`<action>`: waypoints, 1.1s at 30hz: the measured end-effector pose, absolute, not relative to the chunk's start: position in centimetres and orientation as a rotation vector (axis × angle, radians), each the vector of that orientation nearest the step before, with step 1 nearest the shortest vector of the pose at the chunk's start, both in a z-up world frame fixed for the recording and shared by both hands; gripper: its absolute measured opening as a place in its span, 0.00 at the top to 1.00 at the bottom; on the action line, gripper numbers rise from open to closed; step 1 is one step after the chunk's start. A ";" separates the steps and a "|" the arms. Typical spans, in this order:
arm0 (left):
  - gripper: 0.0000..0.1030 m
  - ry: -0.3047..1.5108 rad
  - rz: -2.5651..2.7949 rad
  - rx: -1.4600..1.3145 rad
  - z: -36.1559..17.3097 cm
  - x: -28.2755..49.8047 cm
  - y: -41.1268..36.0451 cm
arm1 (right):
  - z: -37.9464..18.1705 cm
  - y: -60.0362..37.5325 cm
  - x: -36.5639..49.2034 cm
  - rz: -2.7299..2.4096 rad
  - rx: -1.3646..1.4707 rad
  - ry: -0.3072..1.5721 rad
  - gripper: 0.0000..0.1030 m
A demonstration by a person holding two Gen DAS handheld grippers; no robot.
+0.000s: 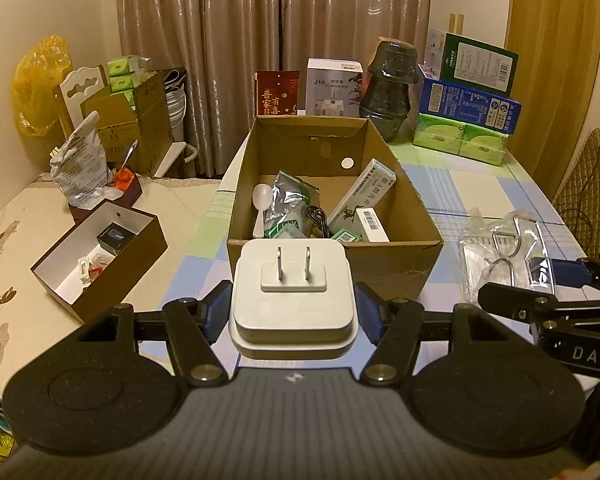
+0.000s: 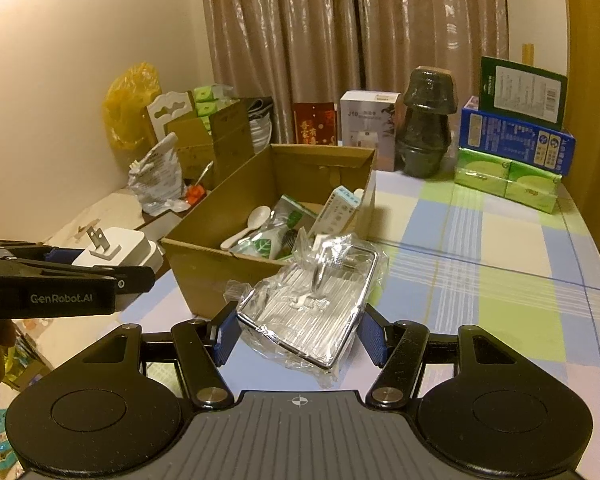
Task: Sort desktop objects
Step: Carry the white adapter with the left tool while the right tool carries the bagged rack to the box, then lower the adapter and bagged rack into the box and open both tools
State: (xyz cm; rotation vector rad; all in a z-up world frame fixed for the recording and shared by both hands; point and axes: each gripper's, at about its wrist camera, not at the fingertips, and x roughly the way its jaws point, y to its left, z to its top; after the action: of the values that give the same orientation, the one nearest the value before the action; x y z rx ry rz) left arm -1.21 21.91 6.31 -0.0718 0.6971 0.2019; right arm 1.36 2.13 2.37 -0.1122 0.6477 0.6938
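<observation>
My left gripper (image 1: 294, 314) is shut on a white two-prong power adapter (image 1: 294, 300), prongs pointing up, held just in front of the open cardboard box (image 1: 384, 268). The adapter (image 2: 118, 246) also shows at the left of the right wrist view. My right gripper (image 2: 300, 336) is shut on a plastic-wrapped metal rack (image 2: 308, 312), to the right of the box's front corner (image 2: 204, 280). In the left wrist view the wrapped rack (image 1: 508, 252) sits between the right gripper's fingers (image 1: 500, 296). The box holds a white spoon (image 1: 260, 200), foil packets, a black cable and small cartons.
A brown box with a white inside (image 1: 100, 264) lies to the left on a cream cloth. Stacked cartons (image 1: 472, 92), green tissue packs (image 1: 460, 140) and dark pots (image 1: 388, 88) line the back of the checked table (image 2: 480, 280). A chair (image 1: 592, 176) stands at the right.
</observation>
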 end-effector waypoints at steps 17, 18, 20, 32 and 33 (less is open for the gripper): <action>0.42 0.677 0.180 -0.065 7.8 3.6 24.1 | 3.3 6.0 5.6 0.719 -0.092 0.618 0.42; 0.42 0.678 0.177 -0.067 7.8 4.0 24.2 | 3.4 6.4 6.0 0.721 -0.092 0.617 0.42; 0.42 0.680 0.171 -0.072 7.7 4.9 24.5 | 3.4 7.1 6.6 0.726 -0.095 0.616 0.42; 0.42 0.702 0.143 -0.068 6.9 9.3 25.9 | 2.5 9.4 10.7 0.728 -0.106 0.637 0.42; 0.42 0.702 0.143 -0.065 6.9 9.6 26.0 | 2.3 9.5 11.0 0.727 -0.107 0.638 0.42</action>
State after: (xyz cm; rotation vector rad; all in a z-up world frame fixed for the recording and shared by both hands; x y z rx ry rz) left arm 9.64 25.98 6.89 -0.0648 0.7024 0.1433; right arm 11.01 9.49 2.34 -0.1070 0.6375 0.7270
